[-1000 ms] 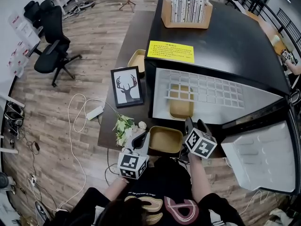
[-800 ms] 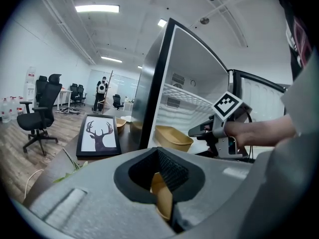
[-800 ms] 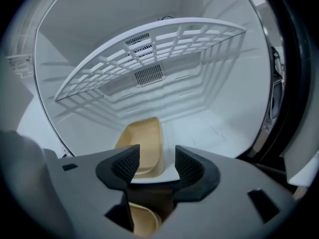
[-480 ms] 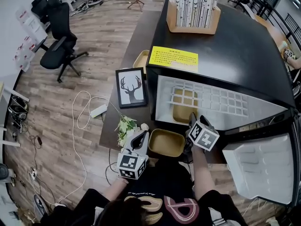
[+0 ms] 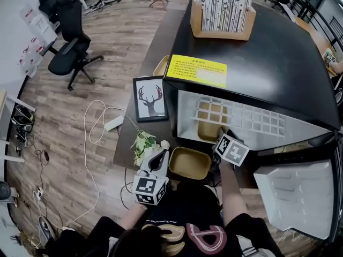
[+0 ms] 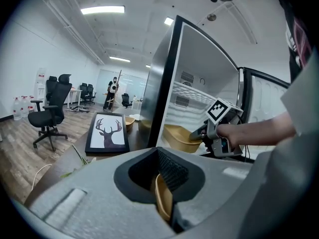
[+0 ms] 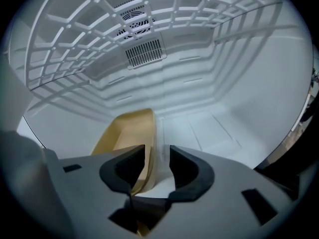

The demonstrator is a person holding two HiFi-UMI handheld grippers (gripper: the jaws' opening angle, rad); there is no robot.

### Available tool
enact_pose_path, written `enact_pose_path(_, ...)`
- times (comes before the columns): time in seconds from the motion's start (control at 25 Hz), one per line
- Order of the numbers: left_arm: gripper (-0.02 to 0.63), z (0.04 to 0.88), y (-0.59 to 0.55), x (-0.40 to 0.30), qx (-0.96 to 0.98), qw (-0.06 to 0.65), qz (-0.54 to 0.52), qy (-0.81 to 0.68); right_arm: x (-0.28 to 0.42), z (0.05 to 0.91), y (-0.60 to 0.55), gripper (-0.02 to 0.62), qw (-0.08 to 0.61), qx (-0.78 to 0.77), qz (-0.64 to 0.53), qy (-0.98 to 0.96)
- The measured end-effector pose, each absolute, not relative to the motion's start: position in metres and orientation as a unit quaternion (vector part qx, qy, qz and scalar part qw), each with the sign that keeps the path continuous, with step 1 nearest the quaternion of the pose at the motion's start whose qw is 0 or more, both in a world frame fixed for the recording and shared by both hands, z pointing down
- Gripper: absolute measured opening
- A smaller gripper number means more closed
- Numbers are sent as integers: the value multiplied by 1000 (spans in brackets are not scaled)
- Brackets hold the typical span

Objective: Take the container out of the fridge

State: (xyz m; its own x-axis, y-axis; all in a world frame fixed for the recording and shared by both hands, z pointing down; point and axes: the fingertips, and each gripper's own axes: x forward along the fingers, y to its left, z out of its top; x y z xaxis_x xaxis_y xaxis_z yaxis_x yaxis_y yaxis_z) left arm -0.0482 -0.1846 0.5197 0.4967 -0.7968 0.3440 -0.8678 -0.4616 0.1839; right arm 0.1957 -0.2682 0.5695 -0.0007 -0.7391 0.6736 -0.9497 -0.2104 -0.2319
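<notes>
While our right gripper [image 7: 157,166] closes about the rim of the container [image 7: 127,133] on the fridge [image 5: 257,63] floor (one pad not yet touching), we judge grasping underway; next: pinch firm, draw outward. Left gripper [image 6: 167,183] clamps a second container [image 5: 188,163].

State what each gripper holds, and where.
Left gripper: container outside the fridge, by its rim. Right gripper: jaws closing around fridge container rim, not clamped.
</notes>
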Motion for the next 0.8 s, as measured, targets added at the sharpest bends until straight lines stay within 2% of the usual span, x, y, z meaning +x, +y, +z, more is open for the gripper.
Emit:
enact_pose_path(0.12,9,519,-185,-49,846,169,104,-495,196,573,-270,144,153,690,361,-608)
enact_pose_path(0.44,9,519,-184,-51,840,170,100,-505,194,576,-272,32,157,692,364,-603)
enact_pose_path(0.8,9,515,-180,-52,839,167,95,-508,196,565,-272,18,134,699,354,-606)
